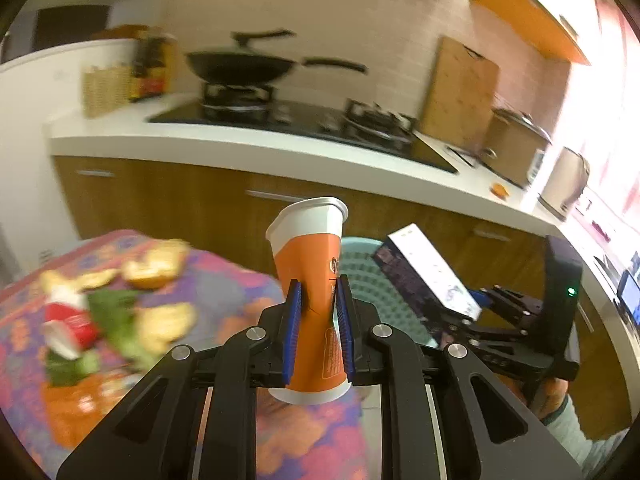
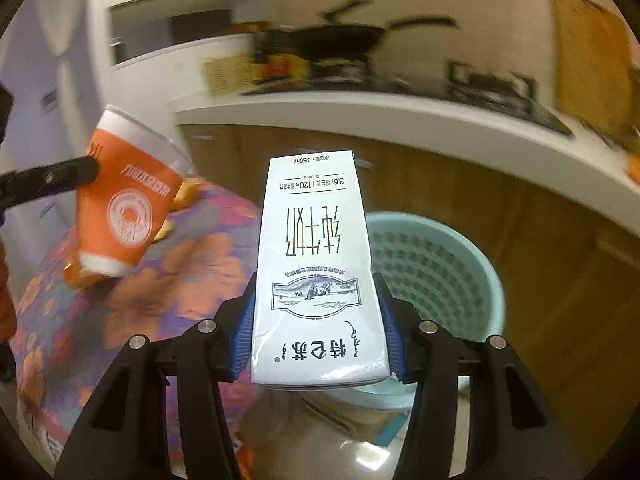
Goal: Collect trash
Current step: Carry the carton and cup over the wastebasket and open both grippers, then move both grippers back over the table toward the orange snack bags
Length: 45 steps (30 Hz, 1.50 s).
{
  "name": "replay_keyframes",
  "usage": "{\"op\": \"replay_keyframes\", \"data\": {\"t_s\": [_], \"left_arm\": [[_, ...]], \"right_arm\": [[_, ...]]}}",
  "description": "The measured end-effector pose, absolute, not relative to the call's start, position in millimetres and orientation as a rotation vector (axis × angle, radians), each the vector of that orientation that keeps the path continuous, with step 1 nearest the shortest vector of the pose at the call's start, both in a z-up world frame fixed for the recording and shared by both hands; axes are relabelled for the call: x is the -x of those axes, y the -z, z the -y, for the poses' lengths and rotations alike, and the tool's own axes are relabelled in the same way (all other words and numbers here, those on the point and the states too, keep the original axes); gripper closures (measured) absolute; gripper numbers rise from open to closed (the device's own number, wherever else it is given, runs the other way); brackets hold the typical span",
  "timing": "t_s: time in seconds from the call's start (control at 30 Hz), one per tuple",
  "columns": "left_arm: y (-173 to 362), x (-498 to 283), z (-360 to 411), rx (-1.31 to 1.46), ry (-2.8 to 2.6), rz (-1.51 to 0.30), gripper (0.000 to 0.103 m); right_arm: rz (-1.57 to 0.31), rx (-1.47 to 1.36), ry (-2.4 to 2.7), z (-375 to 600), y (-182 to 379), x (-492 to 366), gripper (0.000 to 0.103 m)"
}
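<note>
My left gripper (image 1: 318, 312) is shut on an orange and white paper cup (image 1: 312, 280), squeezed at the middle and held upright above the edge of the floral tablecloth (image 1: 224, 280). My right gripper (image 2: 318, 332) is shut on a white milk carton (image 2: 316, 248), held upside down over the pale green waste basket (image 2: 440, 264). The cup also shows at the left of the right wrist view (image 2: 124, 196), the carton (image 1: 432, 272) and basket (image 1: 368, 276) in the left wrist view. Peels, green leaves and a red and white wrapper (image 1: 72, 320) lie blurred on the table.
A white counter (image 1: 248, 144) with brown cabinets runs behind, holding a gas hob with a black wok (image 1: 244, 66), a wooden cutting board (image 1: 460, 92), a pot and a toaster. The basket stands on the floor between table and cabinets.
</note>
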<state>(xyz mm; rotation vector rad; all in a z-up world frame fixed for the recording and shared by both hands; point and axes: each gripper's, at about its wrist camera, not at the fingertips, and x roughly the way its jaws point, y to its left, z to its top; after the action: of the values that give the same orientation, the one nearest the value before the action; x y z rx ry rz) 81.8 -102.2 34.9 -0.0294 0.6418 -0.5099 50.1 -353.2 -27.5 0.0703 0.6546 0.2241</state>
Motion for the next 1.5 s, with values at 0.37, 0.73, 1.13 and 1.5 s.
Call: {"op": "replay_keyframes", "data": {"t_s": [0.37, 0.73, 1.13, 1.5], "left_arm": [[15, -138, 199, -0.051, 0.531, -0.764, 0.087], [43, -166, 201, -0.022, 0.492, -0.836, 0.073], [19, -122, 176, -0.048, 0.493, -0.763, 0.066], [-33, -58, 114, 0.032, 0.438, -0.607, 0.053]], "right_arm": [[-0.883, -0.229, -0.06, 404, 91, -102, 0.053], [-0.971, -0.248, -0.063, 399, 102, -127, 0.052], [-0.917, -0.259, -0.067, 395, 79, -100, 0.052], [-0.755, -0.172, -0.175, 349, 12, -55, 0.052]]}}
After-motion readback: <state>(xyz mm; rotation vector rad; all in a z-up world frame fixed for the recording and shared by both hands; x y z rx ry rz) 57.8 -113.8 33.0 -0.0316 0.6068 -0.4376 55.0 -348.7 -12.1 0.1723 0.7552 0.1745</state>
